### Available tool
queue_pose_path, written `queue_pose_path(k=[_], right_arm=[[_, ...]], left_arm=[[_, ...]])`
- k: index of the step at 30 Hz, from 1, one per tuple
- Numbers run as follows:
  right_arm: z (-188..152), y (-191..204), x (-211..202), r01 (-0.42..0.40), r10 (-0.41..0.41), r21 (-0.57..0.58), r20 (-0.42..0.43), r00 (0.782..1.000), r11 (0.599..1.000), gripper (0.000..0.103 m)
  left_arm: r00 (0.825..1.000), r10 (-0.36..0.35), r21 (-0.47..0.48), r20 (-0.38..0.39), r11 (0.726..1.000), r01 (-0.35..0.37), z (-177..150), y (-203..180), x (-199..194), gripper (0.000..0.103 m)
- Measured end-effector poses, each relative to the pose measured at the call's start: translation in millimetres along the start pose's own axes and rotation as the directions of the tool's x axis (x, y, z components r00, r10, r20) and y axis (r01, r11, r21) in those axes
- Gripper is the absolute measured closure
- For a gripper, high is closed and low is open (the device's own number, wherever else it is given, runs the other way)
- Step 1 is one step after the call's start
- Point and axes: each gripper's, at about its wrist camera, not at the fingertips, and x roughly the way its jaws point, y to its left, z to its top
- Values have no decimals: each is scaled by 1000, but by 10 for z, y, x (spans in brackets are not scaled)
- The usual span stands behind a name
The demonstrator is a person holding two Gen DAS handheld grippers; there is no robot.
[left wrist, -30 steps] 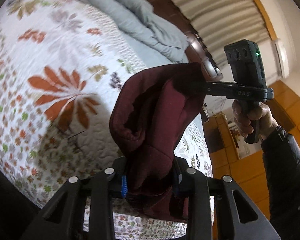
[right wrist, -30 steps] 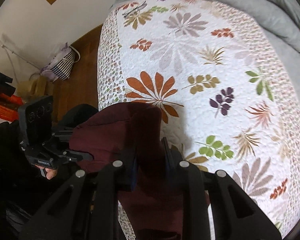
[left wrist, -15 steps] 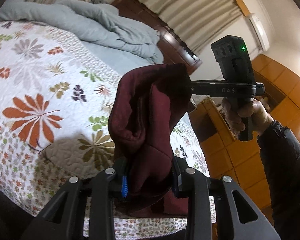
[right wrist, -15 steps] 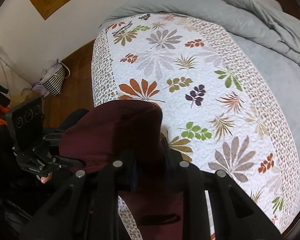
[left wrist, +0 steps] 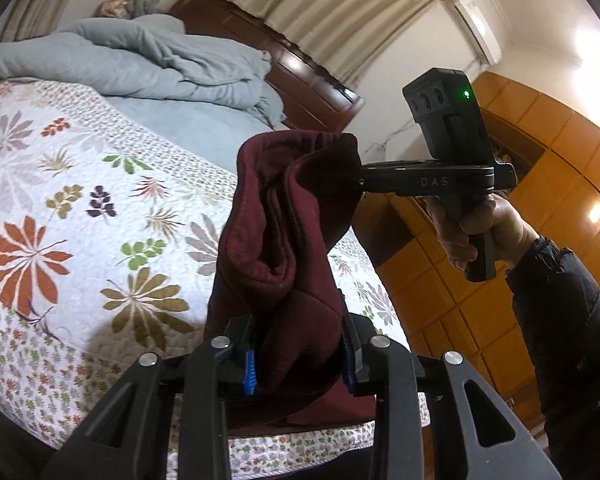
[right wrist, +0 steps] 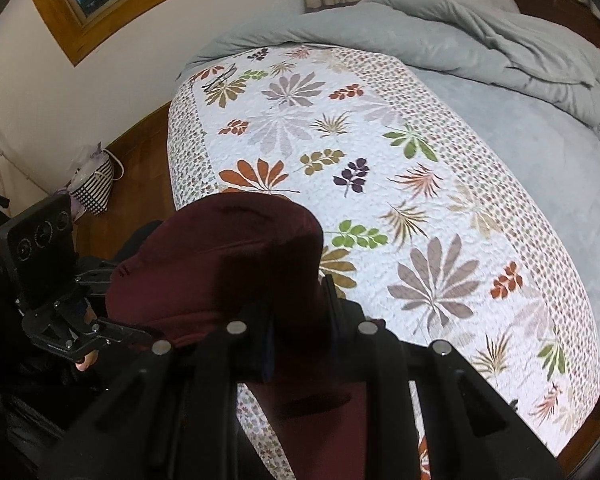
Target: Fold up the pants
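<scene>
My matt black plastic left gripper (left wrist: 300,354) pinches soft, fleecy maroon pants (left wrist: 288,240), cloth with stitched seams; beneath lies a quilted, puckered cotton-look bedspread (left wrist: 80,200), a plush grey duvet (right wrist: 480,40), a glossy dark wood headboard (left wrist: 300,76) and polished wooden floor (right wrist: 140,160)

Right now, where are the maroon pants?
The maroon pants hang in the air above the near edge of the floral quilt, clamped between the left claw and the right claw, bunched centre-frame in both wrist views.
</scene>
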Motion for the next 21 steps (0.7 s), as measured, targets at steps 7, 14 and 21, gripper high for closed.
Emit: queue_pose_path(k=[7,14,21], right_arm=[[-321,-134,-209,23,-24,42,23,999,999,85],[-685,-280,-374,33,-37,89,50,998,996,87],[-1035,-422,-490,34,-43,132,67,997,991,87]], left_arm=[[999,-31,54,-35,998,33,-47,-297,162,73],[995,-55,106,-82,992,64,-145,-621,376,73],[988,-65,158,-137,984,87,-265,-884,598,72]])
